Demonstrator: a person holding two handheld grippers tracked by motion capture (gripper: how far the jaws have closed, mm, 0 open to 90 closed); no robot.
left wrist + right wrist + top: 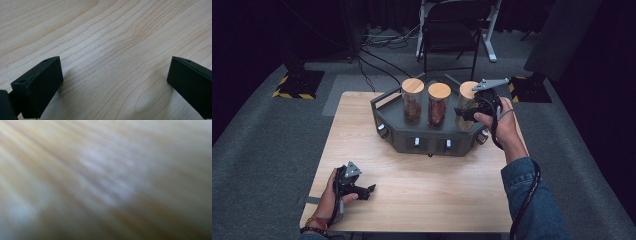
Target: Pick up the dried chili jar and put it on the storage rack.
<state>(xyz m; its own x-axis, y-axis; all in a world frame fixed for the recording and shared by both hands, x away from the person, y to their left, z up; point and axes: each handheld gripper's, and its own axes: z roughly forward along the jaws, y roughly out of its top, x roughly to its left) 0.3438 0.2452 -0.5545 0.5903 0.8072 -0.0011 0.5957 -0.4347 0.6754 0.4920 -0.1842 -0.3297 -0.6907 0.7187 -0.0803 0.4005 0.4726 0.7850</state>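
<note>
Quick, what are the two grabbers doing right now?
Left gripper: open, holding nothing, over the table.
Right gripper: at the rightmost jar; open or shut cannot be told.

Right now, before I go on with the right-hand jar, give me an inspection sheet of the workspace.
Surface: light wooden table, bare around the rack.
Job's things: three wood-lidded jars in a dark rack; left jar, middle jar, right jar.
Clutter: nothing seen.
Grippers: right gripper at the right jar, grip unclear, its view blurred; left gripper open, low over the table.
Cables: right gripper's cable along the sleeve; floor cables behind.
Surroundings: grey carpet, black chair, dark backdrop.
</note>
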